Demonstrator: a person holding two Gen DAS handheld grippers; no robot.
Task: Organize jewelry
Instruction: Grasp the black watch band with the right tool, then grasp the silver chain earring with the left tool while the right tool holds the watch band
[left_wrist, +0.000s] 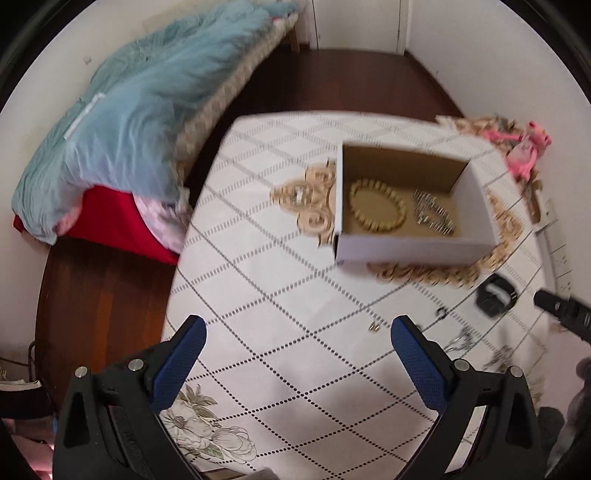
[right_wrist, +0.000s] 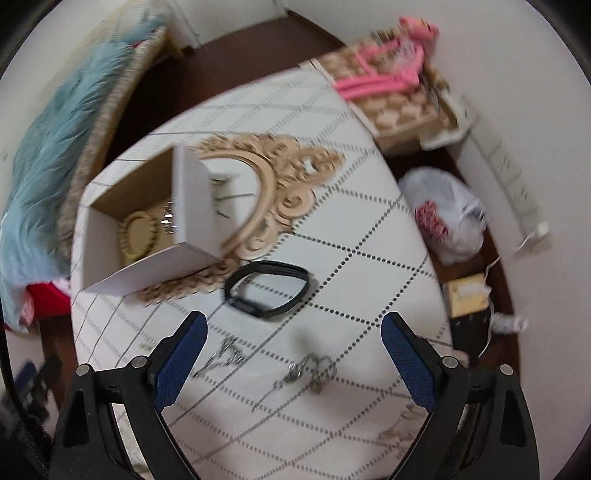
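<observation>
One box (left_wrist: 406, 243), one black bracelet (right_wrist: 267, 291)

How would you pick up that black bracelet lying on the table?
Pinch the thin band of the black bracelet across its far side, coming straight down from above with the open right gripper. It lies flat as an open loop, so one finger can drop inside it and one outside; the clasp looks bulkier.

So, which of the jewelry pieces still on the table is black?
The black bracelet, lying just beside the white box. The other loose pieces, like the silver chain, are metallic and lie nearer the right gripper.
</observation>
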